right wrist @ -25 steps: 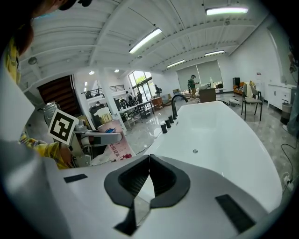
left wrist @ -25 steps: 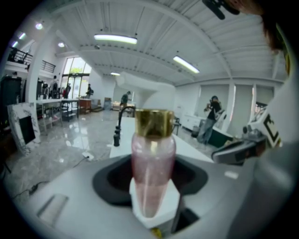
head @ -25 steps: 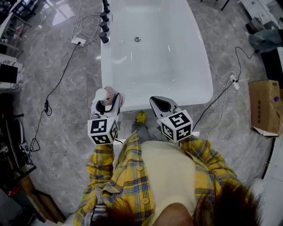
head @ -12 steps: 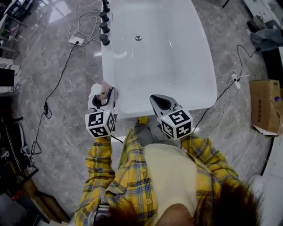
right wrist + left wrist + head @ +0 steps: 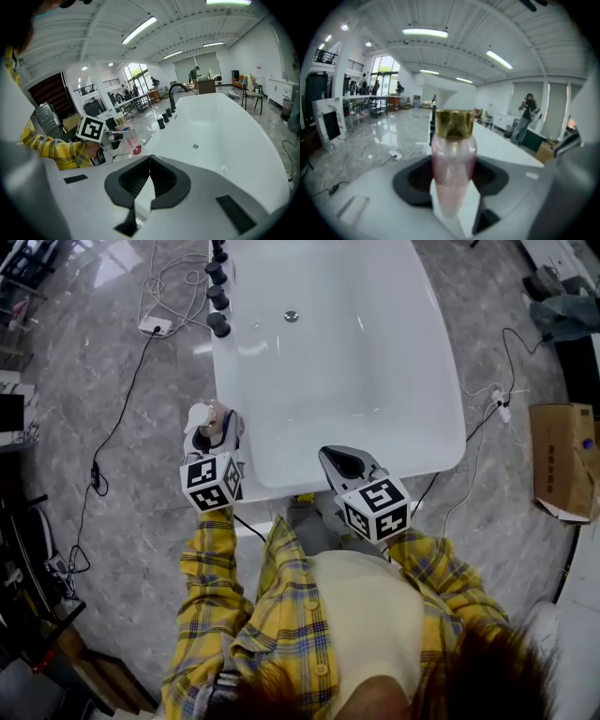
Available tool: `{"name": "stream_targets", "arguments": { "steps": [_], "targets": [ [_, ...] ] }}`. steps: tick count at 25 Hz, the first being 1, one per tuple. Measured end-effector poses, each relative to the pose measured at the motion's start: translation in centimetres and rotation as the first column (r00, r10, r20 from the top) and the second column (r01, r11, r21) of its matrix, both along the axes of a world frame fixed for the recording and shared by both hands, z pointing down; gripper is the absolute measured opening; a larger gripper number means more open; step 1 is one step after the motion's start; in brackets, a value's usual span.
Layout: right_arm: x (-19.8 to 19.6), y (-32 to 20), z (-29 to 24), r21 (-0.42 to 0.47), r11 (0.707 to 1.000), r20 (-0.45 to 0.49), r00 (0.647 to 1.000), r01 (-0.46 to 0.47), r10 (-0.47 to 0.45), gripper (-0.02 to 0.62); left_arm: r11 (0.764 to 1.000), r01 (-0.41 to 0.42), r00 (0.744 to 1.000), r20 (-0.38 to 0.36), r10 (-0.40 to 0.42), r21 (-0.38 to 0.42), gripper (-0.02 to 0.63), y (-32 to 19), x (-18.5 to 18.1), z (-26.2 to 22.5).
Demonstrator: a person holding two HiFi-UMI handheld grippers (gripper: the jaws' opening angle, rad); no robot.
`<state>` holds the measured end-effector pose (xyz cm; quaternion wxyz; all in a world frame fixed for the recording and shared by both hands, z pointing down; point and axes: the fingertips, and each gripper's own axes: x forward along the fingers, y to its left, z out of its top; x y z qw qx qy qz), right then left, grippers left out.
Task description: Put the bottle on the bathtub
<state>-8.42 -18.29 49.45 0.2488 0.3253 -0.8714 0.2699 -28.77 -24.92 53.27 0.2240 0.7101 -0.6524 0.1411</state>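
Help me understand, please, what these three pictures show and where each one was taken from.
There is no robot here. A person in a yellow plaid shirt holds a hand-held gripper in each hand. The head view comes from a camera on the person's head, looking down at a white bathtub on a grey stone floor. The other two views come from cameras riding on the grippers, each looking along its own jaws. The left gripper has its jaws shut on a pink bottle with a gold collar and a white pump top, held close by the tub's left edge. The right gripper is empty, jaws together, by the tub's near end. Black tap knobs stand on the far left rim.
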Motion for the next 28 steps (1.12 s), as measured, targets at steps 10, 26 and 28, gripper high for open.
{"name": "stream_targets", "arguments": {
  "steps": [10, 26, 28],
  "targets": [
    [0.1, -0.1, 0.8, -0.023, 0.999, -0.020, 0.999, -0.025, 0.025, 0.014, 0.999, 0.037, 0.999, 0.008, -0.037, -0.004, 0.228, -2.8, -1.6, 2.1],
    [1.1, -0.1, 1.4, -0.044, 0.995, -0.026, 0.996, -0.092, 0.091, 0.014, 0.995, 0.076, 0.997, 0.021, -0.077, 0.057, 0.228, -6.2, -2.4, 2.4],
    [1.2, -0.2, 1.5, -0.046, 0.994, -0.025, 0.995, -0.098, 0.097, 0.014, 0.995, 0.075, 0.997, 0.022, -0.077, 0.063, 0.229, -6.4, -2.4, 2.4]
  ]
}}
